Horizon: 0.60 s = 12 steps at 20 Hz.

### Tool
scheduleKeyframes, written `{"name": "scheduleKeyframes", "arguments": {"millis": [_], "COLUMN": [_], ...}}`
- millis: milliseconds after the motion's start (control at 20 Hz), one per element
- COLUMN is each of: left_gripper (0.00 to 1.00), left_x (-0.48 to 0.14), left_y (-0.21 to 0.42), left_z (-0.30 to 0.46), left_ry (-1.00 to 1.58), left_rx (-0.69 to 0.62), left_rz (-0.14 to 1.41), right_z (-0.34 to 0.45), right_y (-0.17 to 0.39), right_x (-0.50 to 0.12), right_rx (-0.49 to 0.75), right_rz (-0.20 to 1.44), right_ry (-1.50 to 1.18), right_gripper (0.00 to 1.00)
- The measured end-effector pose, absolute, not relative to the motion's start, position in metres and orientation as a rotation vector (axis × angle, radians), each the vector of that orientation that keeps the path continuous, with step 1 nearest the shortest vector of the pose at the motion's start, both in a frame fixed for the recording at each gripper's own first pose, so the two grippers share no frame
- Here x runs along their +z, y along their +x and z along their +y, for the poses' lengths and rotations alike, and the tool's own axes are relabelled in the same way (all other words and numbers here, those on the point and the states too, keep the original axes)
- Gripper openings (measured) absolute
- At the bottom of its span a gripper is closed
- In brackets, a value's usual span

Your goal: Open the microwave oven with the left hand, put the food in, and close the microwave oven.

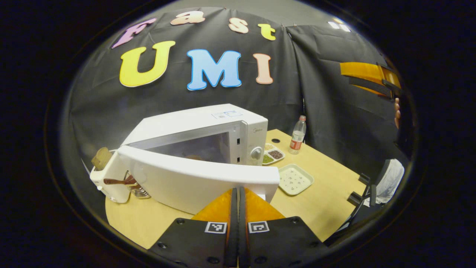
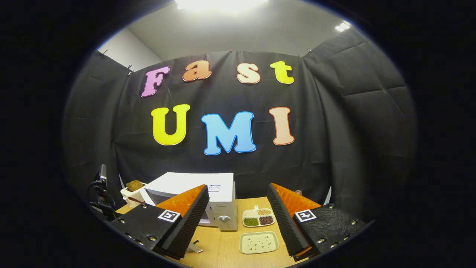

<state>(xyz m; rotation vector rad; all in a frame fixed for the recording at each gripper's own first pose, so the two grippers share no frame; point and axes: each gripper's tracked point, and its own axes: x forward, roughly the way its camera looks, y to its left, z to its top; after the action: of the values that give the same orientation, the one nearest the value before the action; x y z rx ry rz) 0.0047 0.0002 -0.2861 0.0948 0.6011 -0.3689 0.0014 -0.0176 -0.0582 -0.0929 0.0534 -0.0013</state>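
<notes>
The white microwave (image 1: 208, 123) stands on the wooden table (image 1: 327, 201) with its door (image 1: 186, 178) swung partly open towards me. Something brownish (image 1: 193, 157) lies inside the cavity. My left gripper (image 1: 237, 191) is shut, fingers pressed together with nothing seen between them, tips right at the door's free edge. In the right gripper view the microwave (image 2: 219, 201) is farther off, and my right gripper (image 2: 237, 186) stands wide open and holds nothing, raised above the table. That right gripper (image 1: 368, 74) also appears high at the right, held by a hand (image 1: 397, 111).
A white toaster (image 1: 111, 182) with bread (image 1: 102, 158) sits left of the microwave. To its right are a divided dish of beans (image 1: 273, 153), a pale square plate (image 1: 295, 179) and a water bottle (image 1: 297, 136). The dish (image 2: 258, 217) and plate (image 2: 259, 242) lie between the right gripper's fingers.
</notes>
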Motion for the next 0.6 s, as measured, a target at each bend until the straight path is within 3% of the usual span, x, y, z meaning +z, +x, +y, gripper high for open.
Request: {"name": "scheduleKeyframes", "arguments": {"millis": [600], "left_gripper": [0.07], "left_x": [-0.3], "left_y": [0.069], "left_z": [-0.024], "left_ry": [0.113], "left_rx": [-0.32], "left_rz": [0.616], "right_z": [-0.062], "right_y": [0.016], "right_x": [-0.055], "right_rx": [-0.051], "right_rz": [0.072], "right_ry": [-0.094], "right_gripper": [0.96]}}
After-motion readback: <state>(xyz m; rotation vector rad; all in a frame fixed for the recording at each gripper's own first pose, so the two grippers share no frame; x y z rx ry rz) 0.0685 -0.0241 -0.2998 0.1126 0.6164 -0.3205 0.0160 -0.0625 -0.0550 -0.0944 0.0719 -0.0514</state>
